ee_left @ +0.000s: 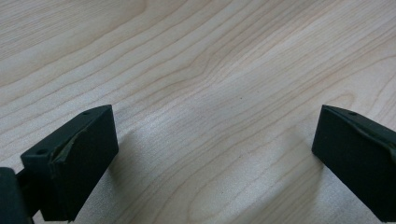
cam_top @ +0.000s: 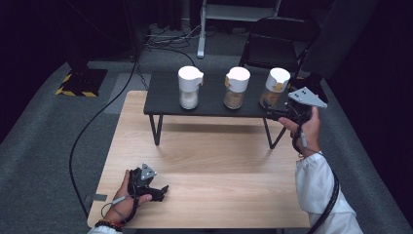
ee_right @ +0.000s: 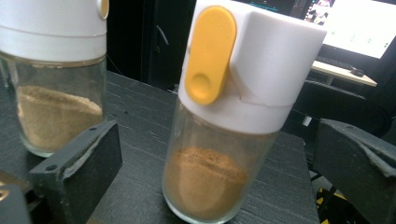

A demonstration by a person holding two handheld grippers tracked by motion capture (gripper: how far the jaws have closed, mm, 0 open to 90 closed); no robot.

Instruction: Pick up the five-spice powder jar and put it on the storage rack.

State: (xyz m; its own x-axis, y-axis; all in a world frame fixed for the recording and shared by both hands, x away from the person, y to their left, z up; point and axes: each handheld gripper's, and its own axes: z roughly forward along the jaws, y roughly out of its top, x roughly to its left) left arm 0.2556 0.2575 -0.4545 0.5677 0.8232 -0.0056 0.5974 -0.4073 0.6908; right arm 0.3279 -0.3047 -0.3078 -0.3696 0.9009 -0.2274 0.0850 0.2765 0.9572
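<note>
The rightmost spice jar (cam_top: pixel 275 87) stands upright at the right end of the dark shelf (cam_top: pixel 165 105), its long axis vertical. The right gripper (cam_top: pixel 277 113) sits just in front of that jar, jaws spread wide with the glass body between them but not touching. The right gripper view adds the jar's yellow tab (ee_right: pixel 210 53) and brown powder. Well away from the jar, the left gripper (cam_top: pixel 158 192) rests open on the tabletop (cam_top: pixel 219 161).

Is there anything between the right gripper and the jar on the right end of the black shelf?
Nothing visible. The right gripper is open, and the right jar stands upright straight ahead between its jaws. The middle jar stands apart, off to the side.
</note>
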